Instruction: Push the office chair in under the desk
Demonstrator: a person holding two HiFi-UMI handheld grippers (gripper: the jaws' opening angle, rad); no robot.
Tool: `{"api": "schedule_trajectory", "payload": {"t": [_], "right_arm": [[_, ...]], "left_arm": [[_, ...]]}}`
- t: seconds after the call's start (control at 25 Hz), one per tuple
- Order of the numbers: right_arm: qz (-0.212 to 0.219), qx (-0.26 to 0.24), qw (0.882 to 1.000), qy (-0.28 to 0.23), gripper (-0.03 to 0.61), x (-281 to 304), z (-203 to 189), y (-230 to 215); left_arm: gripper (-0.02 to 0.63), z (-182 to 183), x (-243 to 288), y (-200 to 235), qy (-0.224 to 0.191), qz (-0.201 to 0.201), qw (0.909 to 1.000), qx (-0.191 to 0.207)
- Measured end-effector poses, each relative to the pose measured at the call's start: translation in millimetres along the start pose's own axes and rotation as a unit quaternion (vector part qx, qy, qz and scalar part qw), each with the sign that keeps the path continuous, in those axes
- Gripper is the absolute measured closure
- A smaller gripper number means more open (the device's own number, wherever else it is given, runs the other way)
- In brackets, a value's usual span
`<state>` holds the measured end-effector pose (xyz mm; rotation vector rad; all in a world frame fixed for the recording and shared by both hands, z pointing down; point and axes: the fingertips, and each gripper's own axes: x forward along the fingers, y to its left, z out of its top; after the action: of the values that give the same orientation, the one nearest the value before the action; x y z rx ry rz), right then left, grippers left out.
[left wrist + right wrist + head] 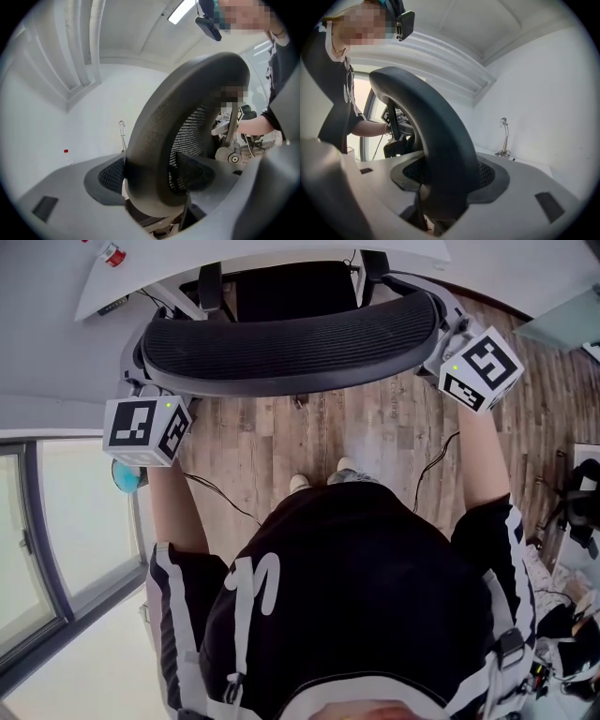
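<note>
The office chair's black mesh backrest point(291, 345) curves across the top of the head view. Its seat point(281, 292) and armrests sit partly under the white desk point(272, 257). My left gripper point(142, 392) clamps the backrest's left end and my right gripper point(448, 343) clamps its right end. In the left gripper view the thick backrest rim point(159, 140) fills the gap between the textured pads point(110, 176) of my left gripper point(152, 187). The right gripper view shows the rim point(440, 154) wedged between the pads point(490, 176) of my right gripper point(445, 187). Both grippers' fingertips are hidden under the backrest in the head view.
The wood floor point(375, 437) carries black cables point(220, 493) near the person's feet point(323, 479). A glass wall point(56, 540) runs along the left. Clutter point(572, 521) lies at the right. On the desk stand a small red-capped bottle point(66, 157) and a metal stand point(505, 136).
</note>
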<state>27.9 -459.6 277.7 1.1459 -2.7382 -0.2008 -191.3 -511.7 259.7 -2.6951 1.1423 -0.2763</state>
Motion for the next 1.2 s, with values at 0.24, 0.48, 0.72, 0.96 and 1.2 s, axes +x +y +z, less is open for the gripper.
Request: {"api": "schedule_trajectory", "payload": {"t": [0.24,0.48,0.72,0.96,1.2], "right_arm": [[-0.038,-0.008,0.999,0.007,0.327,1.0,2.1,7.2],[-0.060,-0.006,0.998,0.006,0.327,12.7,4.4,16.8],[-0.095,0.001,0.995,-0.004,0.316,11.4,2.8,23.2],[-0.145,0.004,0.989,-0.019,0.294,4.7,3.1,30.4],[-0.187,0.012,0.982,-0.034,0.275,-3.3,3.6,38.8]], "left_arm": [[0.288,-2.5,-2.6,5.3,-0.011,-0.014,0.9998,0.004],[0.288,-6.7,-7.6,20.2,-0.027,-0.026,0.9992,0.011],[0.288,-9.0,-13.4,25.1,-0.036,-0.045,0.9983,0.012],[0.282,-10.9,-26.2,26.6,-0.058,-0.033,0.9978,0.001],[0.282,-14.1,-40.6,26.5,-0.083,-0.001,0.9963,-0.022]]}}
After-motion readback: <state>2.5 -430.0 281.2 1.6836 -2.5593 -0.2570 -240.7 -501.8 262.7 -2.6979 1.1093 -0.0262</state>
